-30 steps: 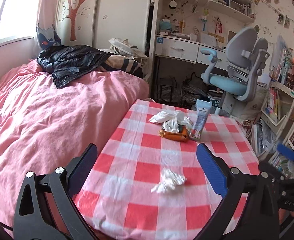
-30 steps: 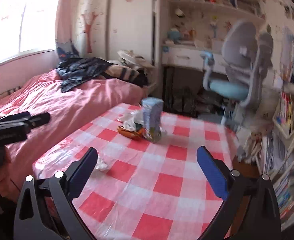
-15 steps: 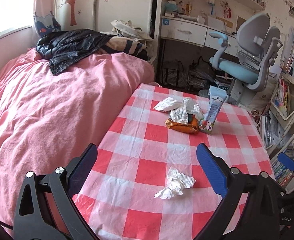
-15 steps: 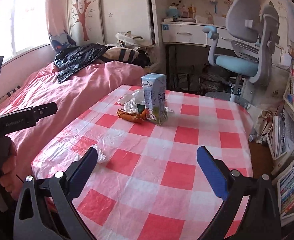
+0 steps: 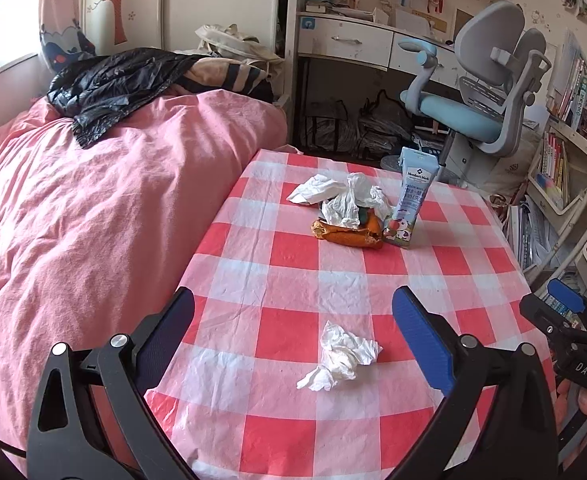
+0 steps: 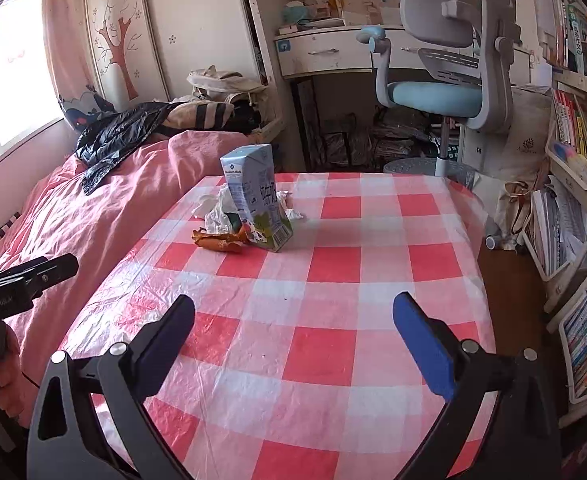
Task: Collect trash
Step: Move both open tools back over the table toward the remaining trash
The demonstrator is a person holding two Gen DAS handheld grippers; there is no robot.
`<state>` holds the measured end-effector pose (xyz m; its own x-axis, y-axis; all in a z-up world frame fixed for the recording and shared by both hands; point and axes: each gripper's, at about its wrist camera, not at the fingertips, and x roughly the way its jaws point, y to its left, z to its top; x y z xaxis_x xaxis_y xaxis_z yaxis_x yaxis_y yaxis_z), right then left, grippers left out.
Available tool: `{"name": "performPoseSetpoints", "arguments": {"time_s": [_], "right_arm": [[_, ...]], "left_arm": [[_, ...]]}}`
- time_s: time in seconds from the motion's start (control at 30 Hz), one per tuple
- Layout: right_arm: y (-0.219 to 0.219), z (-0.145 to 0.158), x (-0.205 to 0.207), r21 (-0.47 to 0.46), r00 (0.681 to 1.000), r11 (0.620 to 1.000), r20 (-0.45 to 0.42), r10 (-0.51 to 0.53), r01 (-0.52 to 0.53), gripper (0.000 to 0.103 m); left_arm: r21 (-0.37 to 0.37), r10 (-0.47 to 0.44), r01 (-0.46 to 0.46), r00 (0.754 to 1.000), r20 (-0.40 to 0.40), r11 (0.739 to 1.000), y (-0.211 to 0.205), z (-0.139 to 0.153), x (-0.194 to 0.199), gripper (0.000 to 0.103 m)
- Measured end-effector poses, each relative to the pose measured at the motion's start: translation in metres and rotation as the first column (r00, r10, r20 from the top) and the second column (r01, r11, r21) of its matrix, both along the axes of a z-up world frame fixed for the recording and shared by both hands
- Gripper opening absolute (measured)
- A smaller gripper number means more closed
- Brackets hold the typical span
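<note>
Left wrist view: left gripper [image 5: 293,332] spread wide and empty, held above the near part of the worktop [image 5: 293,276], which was covered in red-and-white check cloth. Crumpled tissue [image 5: 343,356] lay on the cloth between the fingers, touching neither. Farther back: white tissue pile [image 5: 343,196] resting on an orange wrapper [image 5: 347,234]; blue milk carton [image 5: 411,198] upright just right of the wrapper. Pink bed [image 5: 93,216] along the worktop's left edge, black jacket [image 5: 109,88] on it. Right gripper [image 5: 565,312] partly visible at the right edge. Right wrist view: right gripper [image 6: 293,334] likewise spread and empty over bare cloth. Carton [image 6: 259,202], wrapper [image 6: 221,240] and tissues [image 6: 217,210] grouped at the far left of the worktop [image 6: 333,280], well apart from the fingers. Desk chair [image 6: 449,60] stood beyond.
</note>
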<state>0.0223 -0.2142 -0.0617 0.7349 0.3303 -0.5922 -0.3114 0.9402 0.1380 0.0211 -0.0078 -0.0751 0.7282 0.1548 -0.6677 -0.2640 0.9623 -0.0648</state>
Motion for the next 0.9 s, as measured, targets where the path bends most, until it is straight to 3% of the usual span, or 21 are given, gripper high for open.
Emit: {"name": "performPoseSetpoints", "arguments": {"time_s": [0.37,0.77,0.9], "right_arm": [[0.014,-0.007,-0.005,-0.108,0.999,0.993,0.011,0.044,-0.043,0.095],[0.012,-0.007,-0.005,-0.110,0.999,0.993,0.014,0.046,-0.044,0.095],[0.010,-0.006,-0.003,-0.107,0.999,0.993,0.018,0.044,-0.042,0.095]], "left_arm": [[0.004,-0.023,0.023,1.000,-0.018,1.000,-0.004,-0.003,-0.004,0.096],[0.029,-0.056,0.058,0.997,-0.053,0.998,-0.014,-0.009,0.000,0.096],[-0.018,-0.085,0.084,0.993,-0.077,0.996,-0.009,-0.016,0.001,0.096]]}}
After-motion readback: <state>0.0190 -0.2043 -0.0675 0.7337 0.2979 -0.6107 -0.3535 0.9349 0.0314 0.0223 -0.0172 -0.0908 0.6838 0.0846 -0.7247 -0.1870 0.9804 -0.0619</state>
